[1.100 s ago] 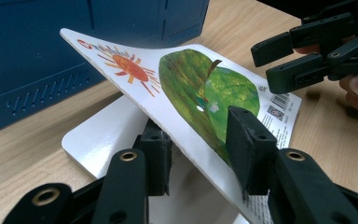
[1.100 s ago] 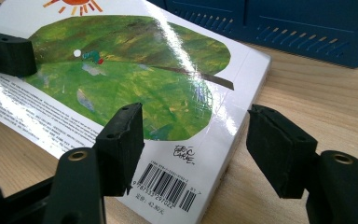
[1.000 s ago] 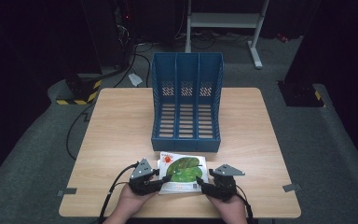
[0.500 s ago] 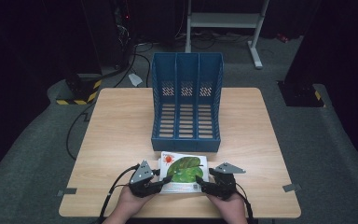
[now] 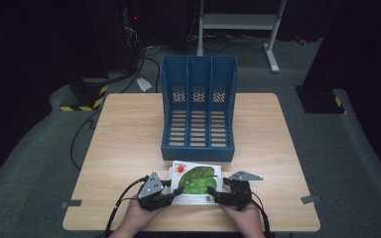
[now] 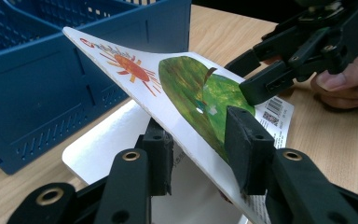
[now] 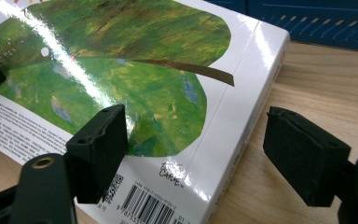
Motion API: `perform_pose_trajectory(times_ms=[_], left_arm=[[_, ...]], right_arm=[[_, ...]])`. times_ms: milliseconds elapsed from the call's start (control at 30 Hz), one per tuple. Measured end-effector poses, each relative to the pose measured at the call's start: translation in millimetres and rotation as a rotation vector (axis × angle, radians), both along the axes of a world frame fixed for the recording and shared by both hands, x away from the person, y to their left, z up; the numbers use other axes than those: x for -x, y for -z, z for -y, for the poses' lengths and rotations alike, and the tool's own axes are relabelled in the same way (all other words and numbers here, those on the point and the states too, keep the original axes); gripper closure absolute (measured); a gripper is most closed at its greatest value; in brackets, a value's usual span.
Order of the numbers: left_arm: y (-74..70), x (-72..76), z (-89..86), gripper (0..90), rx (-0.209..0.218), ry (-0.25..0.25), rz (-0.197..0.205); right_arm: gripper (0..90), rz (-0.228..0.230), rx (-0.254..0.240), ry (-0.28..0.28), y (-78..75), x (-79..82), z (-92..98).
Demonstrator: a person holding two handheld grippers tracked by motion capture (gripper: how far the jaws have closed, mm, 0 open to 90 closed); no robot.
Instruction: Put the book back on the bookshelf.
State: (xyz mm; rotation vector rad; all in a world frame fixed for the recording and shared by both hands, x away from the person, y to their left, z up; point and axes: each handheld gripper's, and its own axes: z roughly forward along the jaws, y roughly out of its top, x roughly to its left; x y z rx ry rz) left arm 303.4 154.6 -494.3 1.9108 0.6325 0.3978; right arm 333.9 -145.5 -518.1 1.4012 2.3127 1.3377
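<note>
1. The book [image 5: 196, 182] is a glossy white board book. Its upturned cover shows a large green leaf with a brown stem, a red-orange sun near one corner, and a barcode with small print along the near edge.
2. It lies on the wooden counter [image 5: 129, 144], just in front of the blue file rack [image 5: 198, 106], close to the rack's front wall.
3. The cover is lifted away from the white pages below, tilted up on the side away from the spine.
4. The left hand-held gripper [image 5: 171, 194] is clamped narrowly on that raised cover, one pad above the leaf picture and one beneath the board.
5. The right hand-held gripper [image 5: 217, 195] sits at the book's spine side. Its jaws have just been opening and now stand wide, with the spine edge between them; the pads are clear of it.
</note>
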Motion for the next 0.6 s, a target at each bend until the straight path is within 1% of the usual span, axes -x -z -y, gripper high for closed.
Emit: perform_pose_trajectory(times_ms=[133, 167, 300, 400, 533, 567, 600], left_arm=[[-0.8, 2.5, 0.8, 63.4, -0.010, 0.012, 0.035], [-0.8, 2.5, 0.8, 63.4, -0.010, 0.012, 0.035], [-1.2, 4.0, 1.2, 63.5, -0.015, 0.018, 0.053], [-1.4, 4.6, 1.8, 63.5, -0.023, 0.019, 0.064], [-1.0, 4.0, 1.3, 63.4, -0.018, 0.019, 0.058], [-0.7, 3.7, 1.5, 63.4, -0.017, 0.015, 0.051], [-0.1, 2.1, 1.1, 63.4, -0.016, 0.008, 0.028]], right_arm=[[13.7, -0.037, -0.032, -0.001, 2.0, -4.1, 0.3], [13.4, -0.052, -0.044, -0.003, 2.4, -4.5, 0.4], [12.4, -0.060, -0.059, -0.022, 4.0, -5.7, -0.3], [10.1, -0.096, -0.086, -0.045, 6.4, -8.3, -2.8], [10.2, -0.105, -0.090, -0.047, 6.3, -8.8, -3.4], [10.7, -0.105, -0.090, -0.049, 6.2, -8.9, -3.1], [13.3, -0.104, -0.085, -0.042, 5.4, -8.6, -2.4]])
